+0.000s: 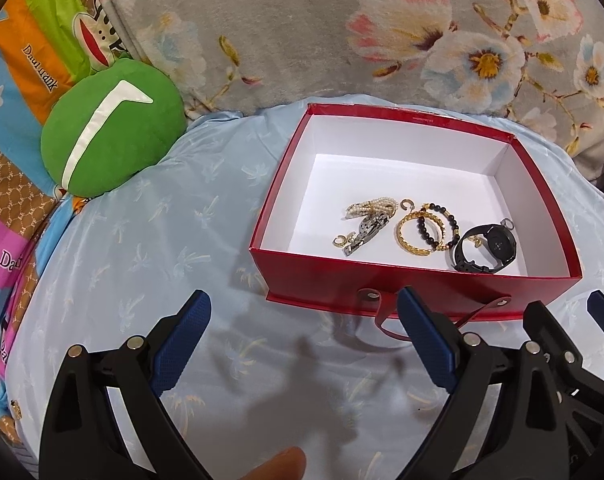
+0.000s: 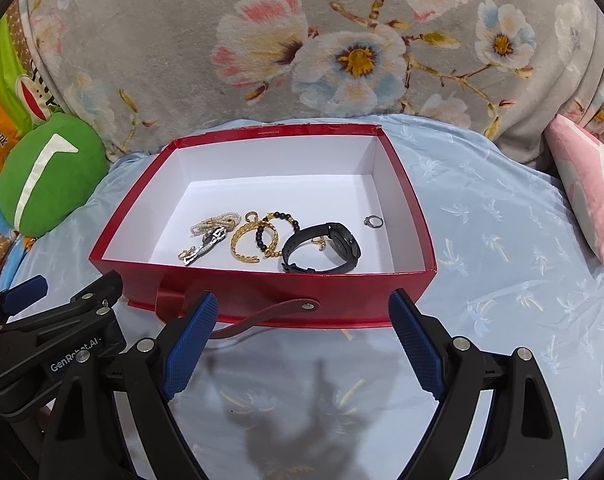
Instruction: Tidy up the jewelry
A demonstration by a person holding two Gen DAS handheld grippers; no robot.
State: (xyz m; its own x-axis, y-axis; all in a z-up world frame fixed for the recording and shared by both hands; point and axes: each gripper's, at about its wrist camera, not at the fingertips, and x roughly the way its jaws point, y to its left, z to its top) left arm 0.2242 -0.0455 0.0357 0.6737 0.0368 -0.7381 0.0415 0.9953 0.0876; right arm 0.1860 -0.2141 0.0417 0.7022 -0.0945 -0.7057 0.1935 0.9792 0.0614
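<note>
A red box (image 1: 422, 280) (image 2: 261, 292) with a white inside sits on a light blue sheet. In it lie a pearl bracelet (image 1: 372, 206) (image 2: 213, 222), a silver watch band (image 1: 366, 232) (image 2: 207, 246), a gold bangle (image 1: 416, 236) (image 2: 241, 246), a black bead bracelet (image 1: 438, 220) (image 2: 275, 232), a black watch (image 1: 486, 248) (image 2: 322, 252) and a small ring (image 2: 373, 221). My left gripper (image 1: 304, 316) is open and empty just before the box's front wall. My right gripper (image 2: 304, 312) is open and empty beside it, also at the front wall.
A green round cushion (image 1: 109, 132) (image 2: 49, 172) lies left of the box. A grey floral blanket (image 1: 342, 32) (image 2: 302, 40) rises behind it. A pink pillow (image 2: 590, 188) lies at the right. The box's red strap handle (image 2: 261, 314) hangs at its front.
</note>
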